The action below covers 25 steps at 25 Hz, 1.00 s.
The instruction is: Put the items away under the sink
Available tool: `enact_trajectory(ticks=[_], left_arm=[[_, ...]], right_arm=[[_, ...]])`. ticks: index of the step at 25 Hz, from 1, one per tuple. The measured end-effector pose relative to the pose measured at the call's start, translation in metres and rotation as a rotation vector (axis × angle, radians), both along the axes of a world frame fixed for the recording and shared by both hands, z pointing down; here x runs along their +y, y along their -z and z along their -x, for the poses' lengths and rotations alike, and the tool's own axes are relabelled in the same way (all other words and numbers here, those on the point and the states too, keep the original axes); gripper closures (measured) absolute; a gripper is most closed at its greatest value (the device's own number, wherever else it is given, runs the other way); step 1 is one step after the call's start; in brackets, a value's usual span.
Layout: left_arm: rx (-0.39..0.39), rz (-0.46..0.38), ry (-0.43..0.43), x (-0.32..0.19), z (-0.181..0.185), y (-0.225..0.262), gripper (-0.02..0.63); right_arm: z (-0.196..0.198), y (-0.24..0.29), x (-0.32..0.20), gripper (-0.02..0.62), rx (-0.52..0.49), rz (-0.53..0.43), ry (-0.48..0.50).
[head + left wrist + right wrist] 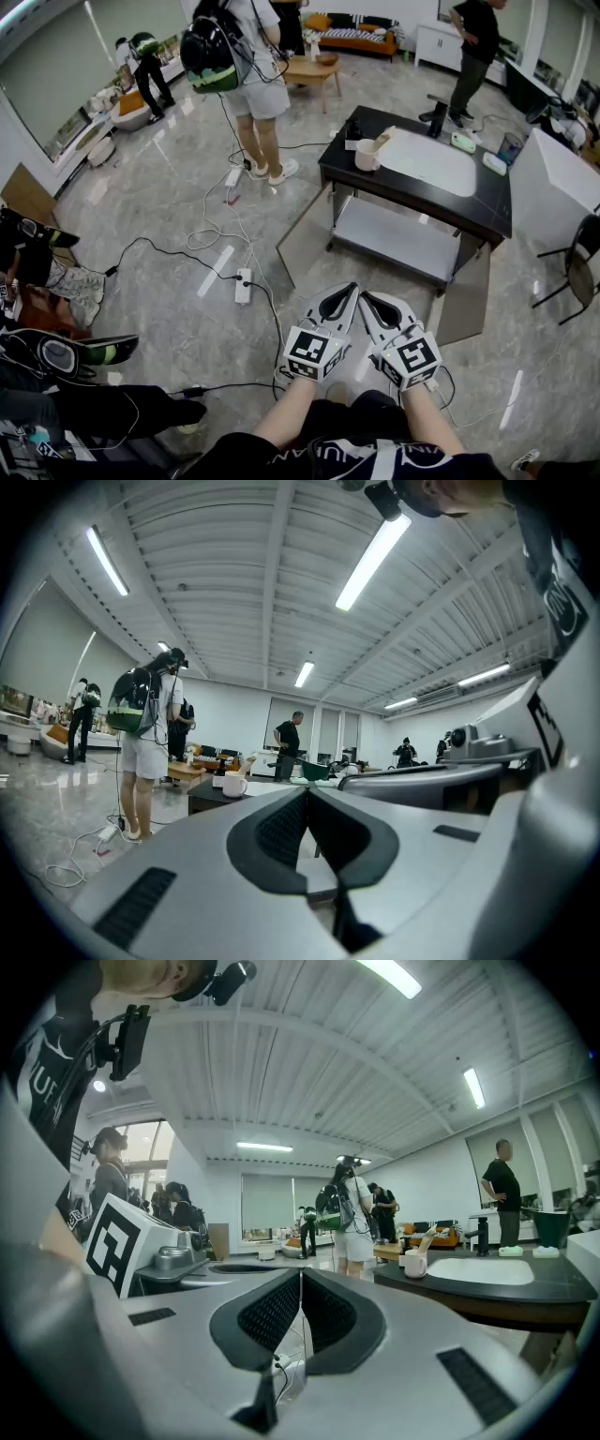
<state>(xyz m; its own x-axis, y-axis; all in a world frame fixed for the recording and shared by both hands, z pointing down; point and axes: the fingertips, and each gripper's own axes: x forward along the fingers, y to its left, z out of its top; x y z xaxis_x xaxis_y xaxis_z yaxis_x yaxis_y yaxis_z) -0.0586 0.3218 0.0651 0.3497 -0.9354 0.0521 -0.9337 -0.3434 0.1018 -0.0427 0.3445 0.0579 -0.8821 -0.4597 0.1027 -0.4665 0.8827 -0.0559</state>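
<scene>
Head view, quick: our left gripper [351,291] and right gripper [367,300] both closed, empty, well apart from white mug [367,156] on sink counter [372,124]; we judge mug rigid, breakable, slick, so pinch across the rim

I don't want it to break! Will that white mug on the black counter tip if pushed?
The white mug looks like glazed ceramic, so probably stiff and breakable. A tall pale thing leans out of it, so a push might tip it.
</scene>
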Motion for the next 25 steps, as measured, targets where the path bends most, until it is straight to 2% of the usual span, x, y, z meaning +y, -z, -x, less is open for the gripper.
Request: enact_trajectory(ticks=[15,21,25], left_arm=[[0.017,0.008,-0.029,-0.023,-0.003,-0.001,0.597],[0.005,0.016,-0.029,-0.064,0.011,-0.006,0.597],[0.016,0.032,0.003,-0.104,0.029,-0.014,0.597]], right_arm=[[-0.004,0.002,-0.026,0.56,-0.021,0.019,-0.015],[0.011,-0.005,-0.076,0.56,-0.043,0.046,-0.016],[0.029,-0.01,-0.122,0.56,-0.062,0.065,0.001]])
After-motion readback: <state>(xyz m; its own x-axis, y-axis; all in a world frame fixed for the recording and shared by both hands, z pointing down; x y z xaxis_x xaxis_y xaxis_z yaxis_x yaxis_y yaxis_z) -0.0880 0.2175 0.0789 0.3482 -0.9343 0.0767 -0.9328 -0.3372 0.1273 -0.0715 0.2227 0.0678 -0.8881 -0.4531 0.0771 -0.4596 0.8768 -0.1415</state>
